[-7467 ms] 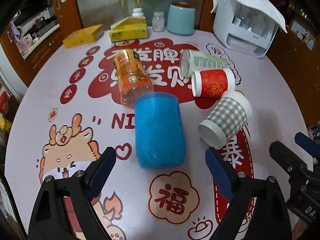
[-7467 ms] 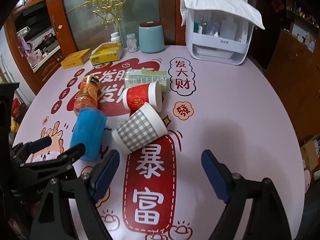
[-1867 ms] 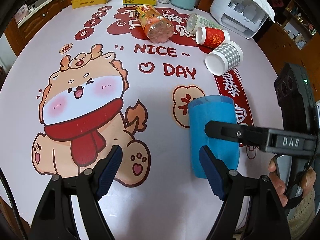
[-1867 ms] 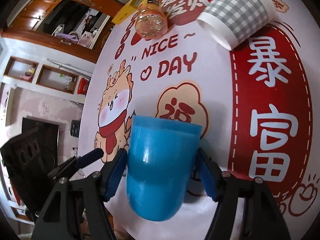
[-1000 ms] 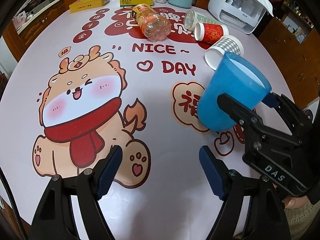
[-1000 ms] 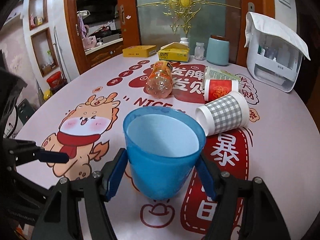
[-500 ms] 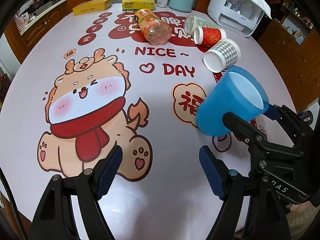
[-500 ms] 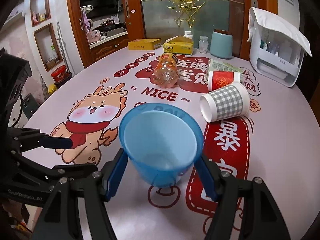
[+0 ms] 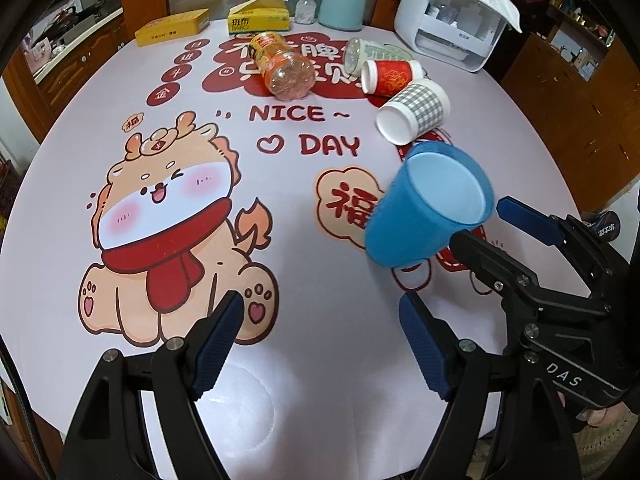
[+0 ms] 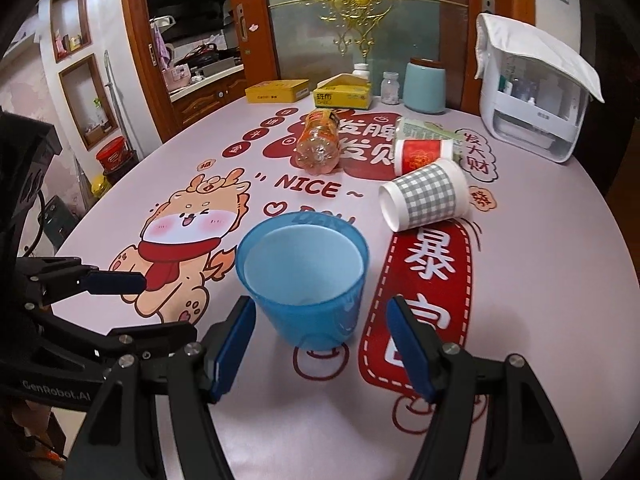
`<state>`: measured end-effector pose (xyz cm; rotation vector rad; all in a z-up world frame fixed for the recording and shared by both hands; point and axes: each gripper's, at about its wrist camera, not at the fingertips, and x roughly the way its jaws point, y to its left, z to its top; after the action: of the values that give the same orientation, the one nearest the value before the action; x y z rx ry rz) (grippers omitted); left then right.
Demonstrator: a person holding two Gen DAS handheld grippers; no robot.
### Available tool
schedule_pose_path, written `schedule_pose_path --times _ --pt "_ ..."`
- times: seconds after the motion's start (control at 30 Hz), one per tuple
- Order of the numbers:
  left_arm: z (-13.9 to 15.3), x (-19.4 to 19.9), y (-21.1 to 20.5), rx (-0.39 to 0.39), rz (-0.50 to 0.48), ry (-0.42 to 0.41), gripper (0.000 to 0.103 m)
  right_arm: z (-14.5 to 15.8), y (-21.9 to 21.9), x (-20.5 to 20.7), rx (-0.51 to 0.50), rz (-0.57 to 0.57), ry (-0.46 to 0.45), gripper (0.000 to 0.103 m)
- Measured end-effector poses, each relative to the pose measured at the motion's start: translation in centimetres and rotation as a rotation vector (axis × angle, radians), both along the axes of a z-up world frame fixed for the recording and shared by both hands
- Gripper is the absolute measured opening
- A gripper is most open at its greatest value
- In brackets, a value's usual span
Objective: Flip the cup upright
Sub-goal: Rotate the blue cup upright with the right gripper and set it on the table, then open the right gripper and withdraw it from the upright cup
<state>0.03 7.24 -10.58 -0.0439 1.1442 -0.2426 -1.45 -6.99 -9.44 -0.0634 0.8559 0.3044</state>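
The blue plastic cup (image 10: 304, 284) stands upright on the round table, mouth up; it also shows in the left wrist view (image 9: 428, 208). My right gripper (image 10: 320, 344) is open, its blue pads apart from the cup's sides, just behind the cup's base. In the left wrist view the right gripper (image 9: 500, 224) sits to the right of the cup. My left gripper (image 9: 320, 340) is open and empty, over the bare cloth near the front edge, left of the cup.
A checked paper cup (image 9: 412, 114), a red paper cup (image 9: 390, 76), a green can (image 9: 372, 56) and an orange bottle (image 9: 280, 66) lie on their sides beyond. Yellow boxes (image 9: 172, 28), a teal jar (image 9: 342, 0) and a white appliance (image 9: 452, 28) stand at the back.
The right gripper has set the blue cup down upright and opened; its pads now stand clear of the cup. The left gripper has stayed open and nearly still.
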Motion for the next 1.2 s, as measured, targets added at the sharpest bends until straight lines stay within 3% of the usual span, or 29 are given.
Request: schedule_pose_path --times 0.23,0.4,1.03,1.2 --pt "1.5 -0.5 -0.4 0.012 0.013 -0.035 0.082 1.5 -1.7 -1.5 0.03 -0.05 0.013 0.068" --pt "2.9 -1.0 -0.8 0.01 0.033 -0.085 0.095 2.7 -2.9 -2.3 0.046 -0.107 0.03 0.068" --pt "5.2 -2.1 -3.0 0.058 0.111 -0.158 0.099 6.6 -4.5 -4.9 0.058 -0.226 0.007 0.069" --pt "6.1 -2.7 -3.2 0.059 0.14 -0.181 0.099 7.3 -4.9 -5.5 0.058 -0.25 -0.011 0.077"
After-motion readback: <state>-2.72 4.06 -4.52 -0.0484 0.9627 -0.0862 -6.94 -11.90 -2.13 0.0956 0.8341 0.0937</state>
